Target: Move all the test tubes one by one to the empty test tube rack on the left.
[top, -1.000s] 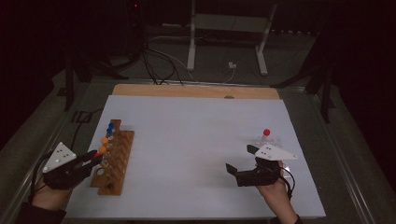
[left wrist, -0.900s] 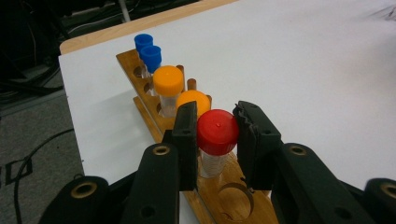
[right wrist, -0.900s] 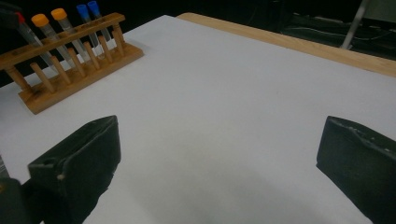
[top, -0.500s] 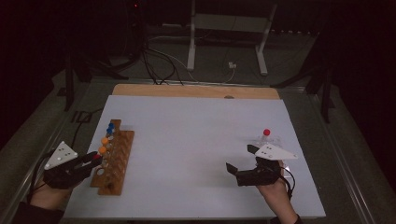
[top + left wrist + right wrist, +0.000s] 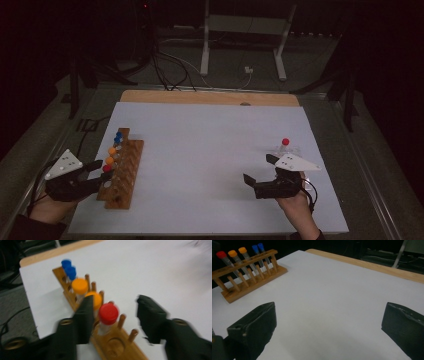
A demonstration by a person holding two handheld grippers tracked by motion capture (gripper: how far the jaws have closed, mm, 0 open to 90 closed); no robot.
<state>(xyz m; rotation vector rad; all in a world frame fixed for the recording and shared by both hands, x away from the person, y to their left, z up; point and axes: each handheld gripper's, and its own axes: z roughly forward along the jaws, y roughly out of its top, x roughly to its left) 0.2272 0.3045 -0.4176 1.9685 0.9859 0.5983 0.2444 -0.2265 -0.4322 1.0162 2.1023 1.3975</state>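
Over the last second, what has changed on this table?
The left tool has just opened its jaws around the red-capped tube, which now stands free in the wooden rack. The right tool and the lone tube beside it stayed put.

You are in a lab, in a dark room. A wooden rack [image 5: 121, 172] on your white tabletop [image 5: 210, 150] holds test tubes [image 5: 244, 255] with red, orange and blue caps. Behind the tabletop, cables [image 5: 170, 65] lie across the floor, and a metal stand [image 5: 242, 45] rises there.
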